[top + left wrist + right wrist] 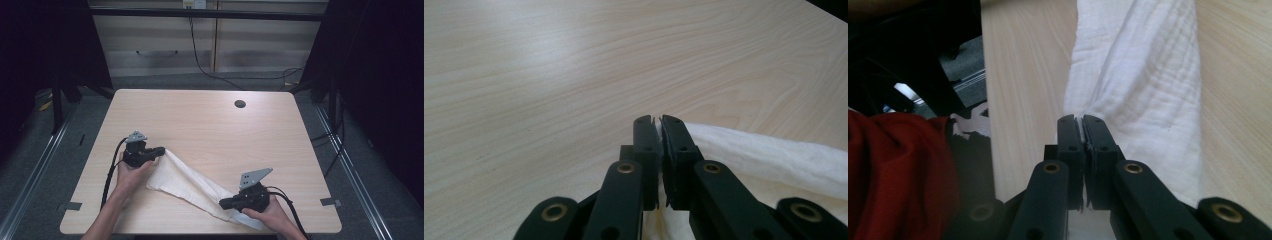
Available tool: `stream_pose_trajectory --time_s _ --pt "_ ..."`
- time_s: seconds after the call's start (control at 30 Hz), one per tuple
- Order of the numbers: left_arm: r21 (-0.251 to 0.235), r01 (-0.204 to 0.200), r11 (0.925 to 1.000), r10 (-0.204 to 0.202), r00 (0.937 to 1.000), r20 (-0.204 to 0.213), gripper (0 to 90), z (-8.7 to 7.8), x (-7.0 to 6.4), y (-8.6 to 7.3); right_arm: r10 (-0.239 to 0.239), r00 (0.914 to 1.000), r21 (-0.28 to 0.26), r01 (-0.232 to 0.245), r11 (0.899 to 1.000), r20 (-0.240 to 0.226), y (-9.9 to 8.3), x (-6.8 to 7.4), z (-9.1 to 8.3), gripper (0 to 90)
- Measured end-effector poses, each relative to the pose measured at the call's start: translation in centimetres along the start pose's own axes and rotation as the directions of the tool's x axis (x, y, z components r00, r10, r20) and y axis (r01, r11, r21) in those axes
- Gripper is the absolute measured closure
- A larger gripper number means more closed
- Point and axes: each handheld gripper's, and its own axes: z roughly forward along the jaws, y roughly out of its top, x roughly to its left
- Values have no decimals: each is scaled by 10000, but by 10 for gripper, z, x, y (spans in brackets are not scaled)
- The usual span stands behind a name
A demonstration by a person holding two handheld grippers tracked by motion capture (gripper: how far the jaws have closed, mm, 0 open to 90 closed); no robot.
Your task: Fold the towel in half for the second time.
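Observation:
A white cloth (187,185) lies stretched across the light wooden table (200,125), running from the centre left toward the front right. My left gripper (161,150) is shut on the cloth's upper left corner. In the left gripper view the cloth (774,155) trails off to the right of the closed left gripper (657,122). My right gripper (223,203) is shut on the cloth's lower right end near the table's front edge. In the right gripper view the cloth (1143,85) runs away from the right gripper (1080,121), bunched into folds.
A round cable hole (240,104) sits in the table's far right part. Cabinets (210,45) and a hanging cable (200,60) stand behind the table. The table's front edge (985,125) and a red garment (893,175) appear in the right gripper view.

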Motion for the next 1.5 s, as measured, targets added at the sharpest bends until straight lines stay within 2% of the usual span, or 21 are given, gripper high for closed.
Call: stream_pose_trajectory --time_s 0.17,0.27,0.3,0.4,0.53,0.57,0.7,0.77,0.8,0.87,0.97,1.03,1.1,1.2,1.27,1.33,1.4,1.47,1.5 --pt "74 -246 9997 245 9996 171 863 3 -7 2 334 9975 1088 -264 9937 -629 -10 3 11 877" --pt "14 -359 9994 359 9992 200 863 4 -10 5 476 9961 1371 -371 9899 -739 -12 2 18 882" --pt "-41 -304 9995 305 9993 209 863 4 -10 5 376 9974 1515 -279 9881 -616 -10 3 17 883" --pt "-236 -217 9995 222 9995 234 862 1 -9 7 189 9997 1507 -165 9884 -147 -8 2 17 885" --pt "-585 -116 9982 132 9996 268 861 -3 -8 10 73 9959 1514 -210 9882 900 -3 -6 13 885" --pt "-697 -42 9976 67 9993 361 861 -4 -8 11 101 9927 1483 -280 9886 1206 -1 -12 11 885" --pt "-887 -47 9960 82 9992 388 860 -6 -8 14 410 9819 1338 -665 9888 1850 3 -35 4 885" --pt "-952 -34 9954 71 9992 387 859 -6 -8 14 686 9697 1279 -1007 9867 2345 5 -50 -2 886" --pt "-946 -68 9955 104 9992 383 859 -6 -8 15 758 9681 1255 -1081 9862 2388 6 -56 -4 885" --pt "-938 -15 9956 59 9989 466 859 -5 -8 15 871 9539 1203 -1262 9847 2871 10 -73 -9 886" --pt "-804 -326 9962 366 9981 492 858 -5 -15 13 1327 9392 886 -1687 9817 3168 12 -96 -16 886" --pt "-911 -564 9942 621 9962 604 859 -8 -21 15 1570 9386 624 -1845 9808 3072 11 -104 -17 886" --pt "-1029 -741 9919 815 9943 694 859 -12 -26 17 1545 9357 598 -1823 9814 3171 11 -104 -17 886" --pt "-1031 -1107 9885 1207 9881 958 858 -16 -36 19 1411 9326 633 -1713 9832 3323 12 -102 -16 886" --pt "-825 -1633 9831 1722 9782 1158 857 -17 -45 18 1434 9325 645 -1741 9826 3314 11 -102 -16 886" --pt "-620 -1933 9792 2005 9690 1445 855 -17 -52 16 1460 9328 587 -1746 9829 3295 11 -102 -16 886" --pt "-329 -2362 9711 2384 9580 1591 854 -17 -60 12 1484 9305 509 -1751 9832 3349 11 -101 -16 886" --pt "-197 -2590 9657 2587 9520 1637 854 -18 -65 8 1521 9250 576 -1831 9814 3482 11 -99 -15 886" --pt "-187 -2569 9663 2564 9522 1660 854 -19 -66 7 1550 9237 543 -1852 9812 3503 11 -99 -15 886"
